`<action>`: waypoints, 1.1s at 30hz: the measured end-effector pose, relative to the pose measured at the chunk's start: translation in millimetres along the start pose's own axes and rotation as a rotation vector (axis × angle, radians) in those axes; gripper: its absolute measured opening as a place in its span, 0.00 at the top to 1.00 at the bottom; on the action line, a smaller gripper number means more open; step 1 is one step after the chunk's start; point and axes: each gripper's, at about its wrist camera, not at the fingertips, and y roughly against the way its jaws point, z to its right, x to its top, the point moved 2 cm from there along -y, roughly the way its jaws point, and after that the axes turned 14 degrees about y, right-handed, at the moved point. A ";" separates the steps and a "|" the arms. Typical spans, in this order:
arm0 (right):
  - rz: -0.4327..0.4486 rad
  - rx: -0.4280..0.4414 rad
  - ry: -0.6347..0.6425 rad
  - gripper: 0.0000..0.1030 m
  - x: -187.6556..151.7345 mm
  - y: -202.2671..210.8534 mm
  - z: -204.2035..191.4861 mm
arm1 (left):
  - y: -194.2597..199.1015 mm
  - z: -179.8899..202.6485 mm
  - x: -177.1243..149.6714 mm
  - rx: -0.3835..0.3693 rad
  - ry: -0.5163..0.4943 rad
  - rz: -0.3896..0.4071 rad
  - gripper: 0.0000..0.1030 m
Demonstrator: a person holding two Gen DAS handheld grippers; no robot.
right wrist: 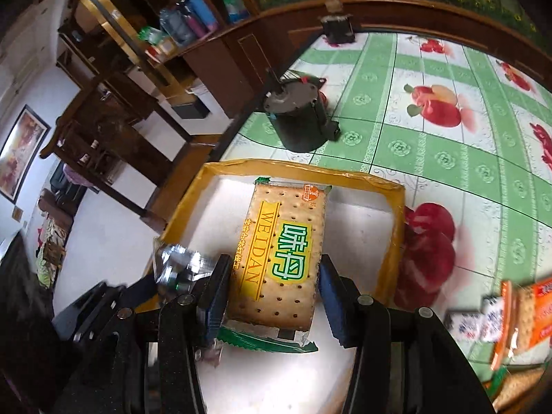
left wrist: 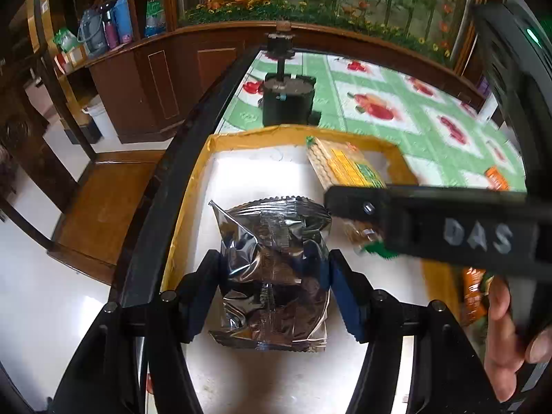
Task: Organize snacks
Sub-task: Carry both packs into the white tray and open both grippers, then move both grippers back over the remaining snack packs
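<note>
A shallow cardboard box [left wrist: 193, 186] with a yellow-brown rim and a white floor lies on the table. My left gripper [left wrist: 276, 276] is shut on a crinkled silver foil snack bag [left wrist: 272, 234], which hangs over the near half of the box. My right gripper [right wrist: 274, 289] is shut on a cracker packet [right wrist: 283, 241] printed WEIDAN, held over the box [right wrist: 300, 169] with its long side pointing away. In the left wrist view the same cracker packet [left wrist: 348, 165] shows behind one black finger [left wrist: 348, 207] of the right gripper. The silver bag [right wrist: 179, 269] sits just left of the crackers.
A black motor-like cylinder [left wrist: 288, 103] [right wrist: 300, 120] stands on the green fruit-print tablecloth [right wrist: 431, 145] just beyond the box. More orange and white snack packets [right wrist: 517, 310] lie at the right. A hand [left wrist: 500, 327] grips the right tool. The table edge and a wooden chair [left wrist: 103, 207] are to the left.
</note>
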 end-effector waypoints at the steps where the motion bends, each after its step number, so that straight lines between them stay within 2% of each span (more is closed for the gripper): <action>1: -0.006 0.001 -0.003 0.48 1.0 -4.0 -0.1 | -2.6 -0.8 -1.4 0.006 -0.001 -0.003 0.40; 6: -0.017 -0.032 0.023 0.47 1.3 -10.7 -5.1 | -9.2 -6.1 -3.5 0.003 0.018 -0.015 0.39; 12: -0.011 0.004 0.008 0.46 1.2 -5.0 -3.0 | -1.6 -4.9 -1.3 -0.020 0.029 0.009 0.27; 15: 0.019 0.026 -0.006 0.46 -0.6 8.4 -0.6 | 9.9 -3.4 -2.5 -0.007 0.019 0.037 0.26; 19: 0.090 0.072 -0.016 0.46 -11.4 43.0 3.6 | 35.0 -2.6 -7.8 -0.047 0.032 0.085 0.26; 26: 0.215 0.153 -0.029 0.42 -71.1 122.9 30.0 | 81.3 27.9 -40.8 -0.143 -0.006 0.166 0.25; 29: 0.269 0.109 -0.033 0.41 -108.1 155.5 51.4 | 97.1 52.1 -61.3 -0.198 -0.052 0.190 0.24; 33: 0.330 0.030 -0.060 0.41 -159.5 187.1 87.0 | 102.1 85.2 -95.2 -0.289 -0.093 0.163 0.21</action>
